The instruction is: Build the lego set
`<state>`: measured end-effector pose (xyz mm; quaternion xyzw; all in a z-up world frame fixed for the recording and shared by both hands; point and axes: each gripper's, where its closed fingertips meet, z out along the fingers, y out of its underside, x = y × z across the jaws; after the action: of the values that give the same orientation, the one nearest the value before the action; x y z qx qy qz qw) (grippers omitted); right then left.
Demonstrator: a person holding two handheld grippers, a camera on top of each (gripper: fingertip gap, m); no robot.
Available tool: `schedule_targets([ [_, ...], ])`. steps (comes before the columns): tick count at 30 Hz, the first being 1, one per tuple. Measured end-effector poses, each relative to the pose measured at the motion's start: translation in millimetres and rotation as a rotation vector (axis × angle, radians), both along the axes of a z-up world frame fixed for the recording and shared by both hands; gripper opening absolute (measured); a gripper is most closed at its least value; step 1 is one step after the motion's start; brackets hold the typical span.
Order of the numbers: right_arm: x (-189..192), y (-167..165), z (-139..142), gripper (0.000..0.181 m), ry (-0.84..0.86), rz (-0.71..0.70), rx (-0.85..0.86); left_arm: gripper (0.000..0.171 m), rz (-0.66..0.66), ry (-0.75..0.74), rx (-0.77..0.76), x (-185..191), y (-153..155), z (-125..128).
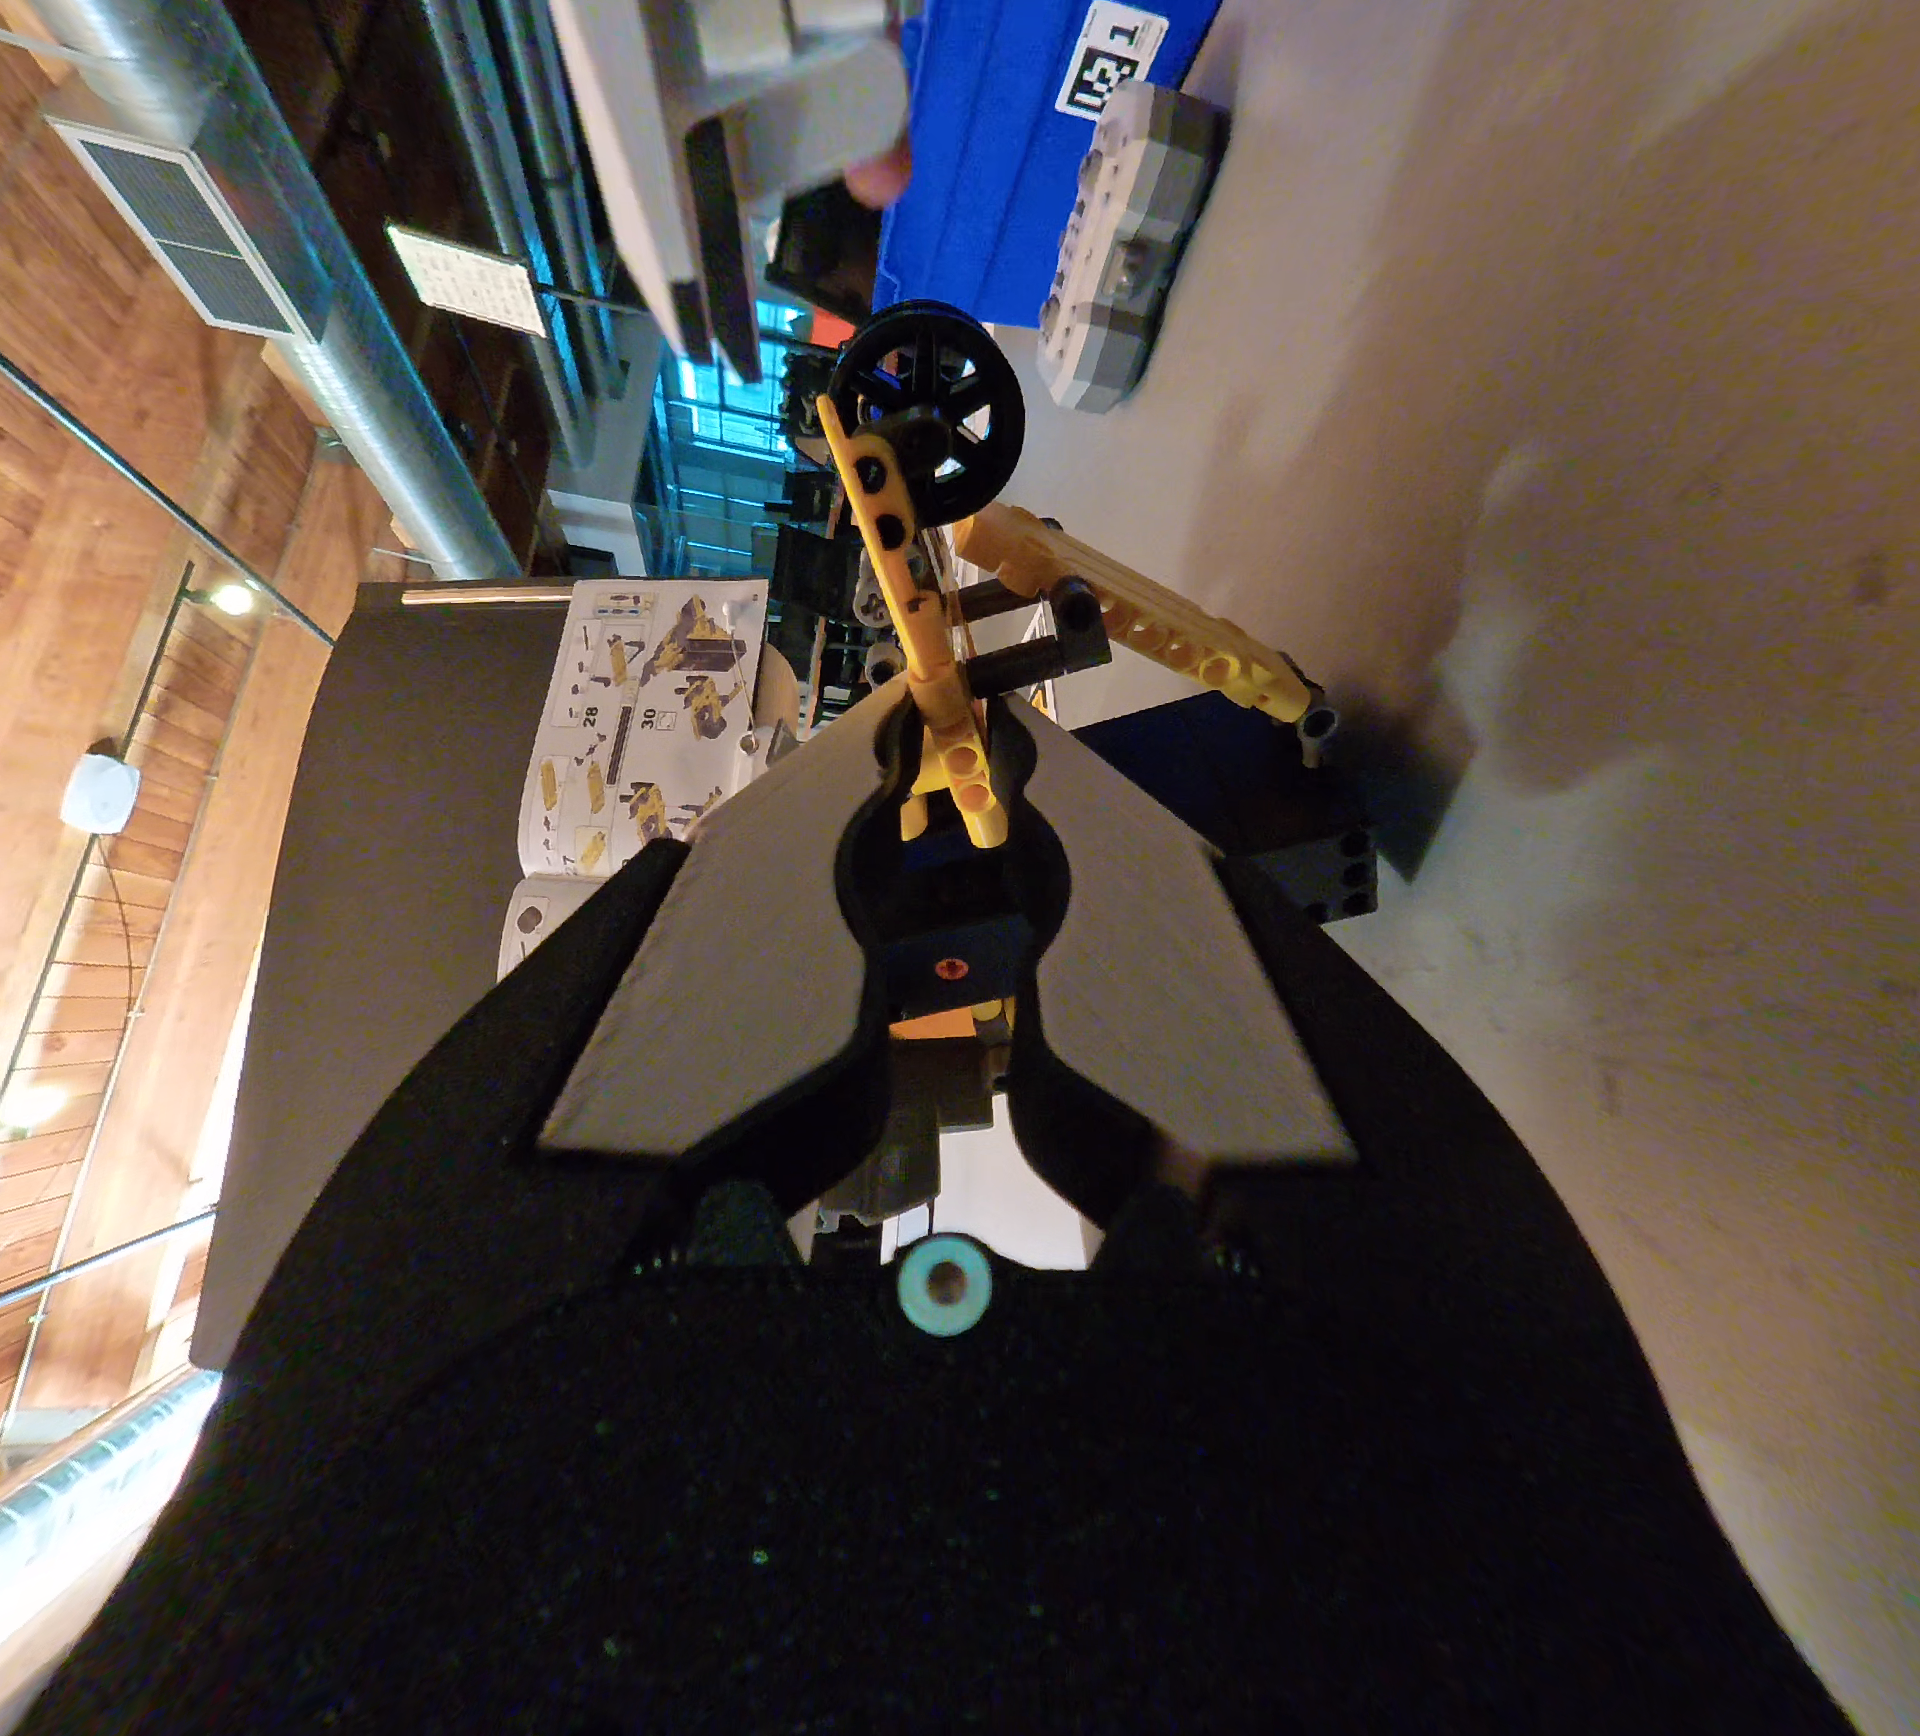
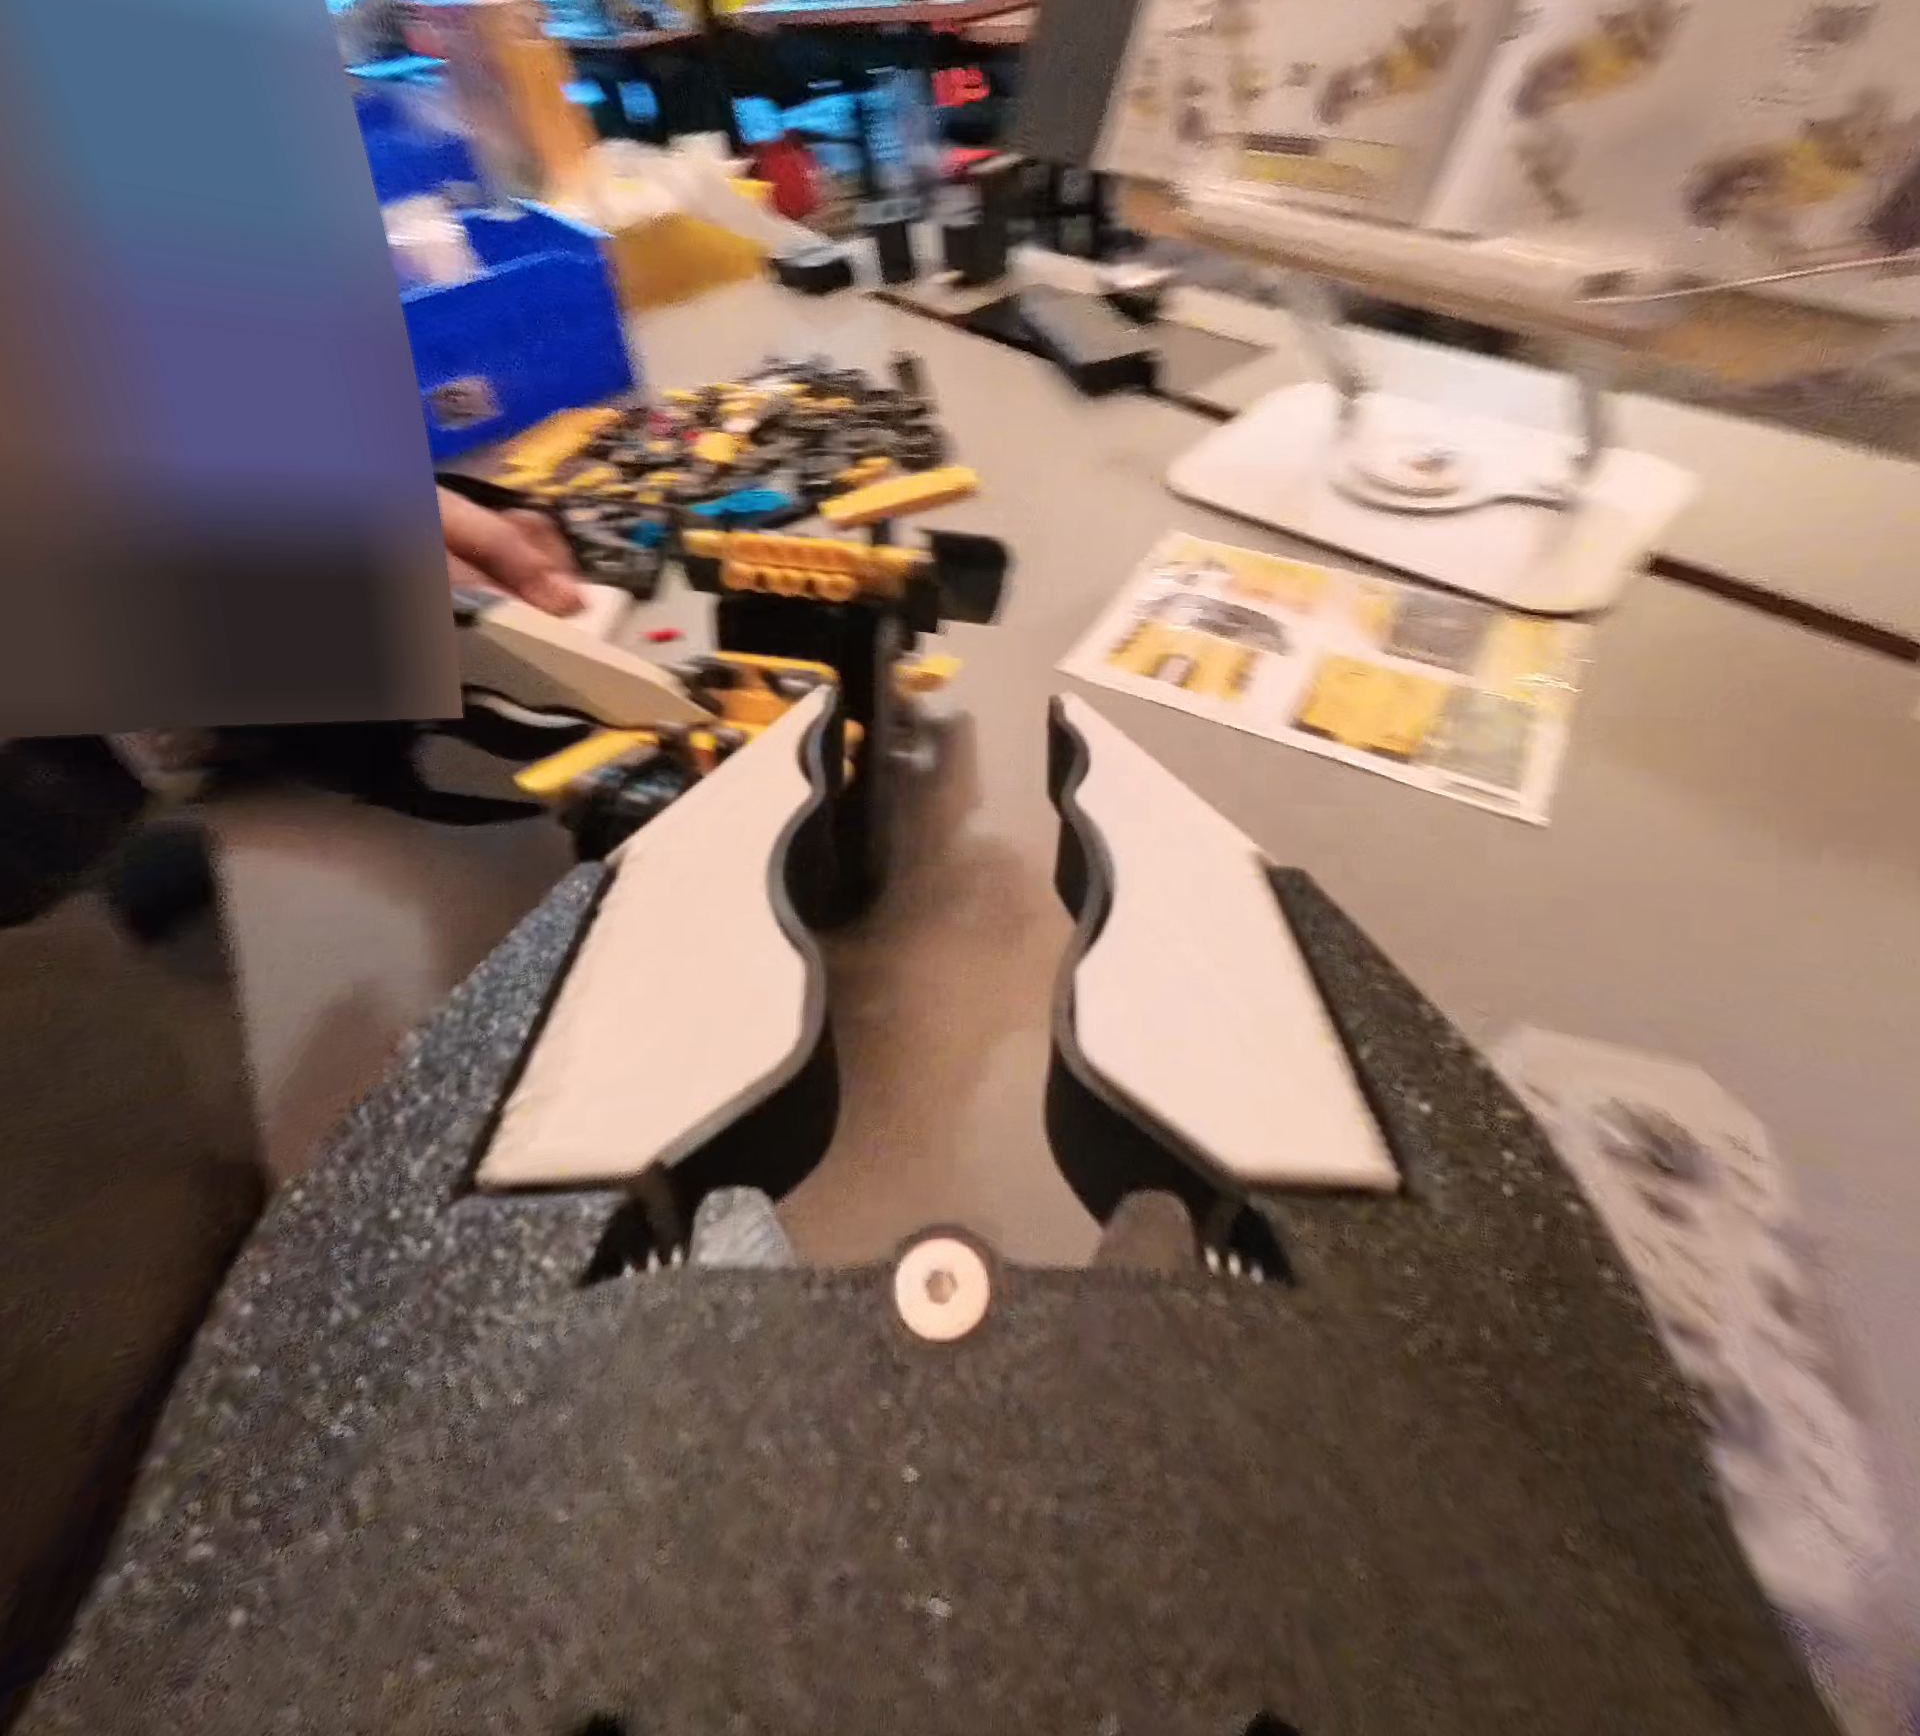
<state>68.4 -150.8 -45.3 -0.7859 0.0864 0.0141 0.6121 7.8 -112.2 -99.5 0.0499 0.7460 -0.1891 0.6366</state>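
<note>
The left gripper [image 1: 951, 751] is clamped on the yellow beams of a brick model [image 1: 1039, 637], tipped beside the table [image 1: 1558, 543]. It looks light, rigid, pop-apart, so beams suit gripping, not the wheel [image 1: 928, 413]. The right gripper [image 2: 940, 730] gapes empty, near the model [image 2: 800, 647], parts pile [image 2: 748, 450] beyond.

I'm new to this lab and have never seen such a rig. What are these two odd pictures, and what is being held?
There is no robot arm here: a person holds a two-finger gripper in each hand, and each gripper has a wide-angle camera that looks along its fingers.

The left wrist view is turned on its side. The left gripper is shut on a yellow and black toy-brick model with a black spoked wheel. Beyond it a grey motor block lies on the table beside a blue bin.

The right wrist view is blurred. The right gripper is open and holds nothing. Ahead of it lie a pile of loose bricks, a flat leaflet and an open instruction booklet on a white stand.
</note>
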Motion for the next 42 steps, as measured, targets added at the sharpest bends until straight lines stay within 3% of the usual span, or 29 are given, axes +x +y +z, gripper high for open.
schedule_targets([
  [3,-16.2,30.3,-12.3,0.062,0.279,0.245,0.010,0.006,-0.001,-0.008,0.009,-1.1,0.6,0.0],
  [6,-16.0,49.5,-31.5,0.064,0.554,0.404,0.018,0.006,-0.007,-0.009,-0.001,-0.9,0.3,-0.4],
  [8,-12.5,58.1,-37.0,0.064,0.650,0.469,0.054,0.006,-0.010,-0.013,-0.009,-0.4,0.4,-0.5],
  [13,-20.6,75.5,-59.1,0.090,0.591,0.580,0.009,0.005,-0.020,-0.010,-0.025,-0.1,0.8,-1.0],
  [21,-41.3,83.4,-57.7,0.081,0.610,0.759,-0.002,0.005,-0.034,0.001,-0.031,-3.8,3.7,-1.9],
  [26,-41.9,86.3,-60.7,0.076,0.534,0.804,-0.052,0.005,-0.047,0.000,-0.037,-4.8,7.6,-2.4],
  [37,-44.4,91.7,-61.4,0.062,0.512,0.765,-0.021,0.005,-0.055,-0.016,0.018,-7.6,16.7,-6.8],
  [42,-45.8,90.6,-60.6,0.059,0.505,0.701,-0.013,0.004,-0.099,0.029,-0.041,-11.0,19.1,-6.4],
])
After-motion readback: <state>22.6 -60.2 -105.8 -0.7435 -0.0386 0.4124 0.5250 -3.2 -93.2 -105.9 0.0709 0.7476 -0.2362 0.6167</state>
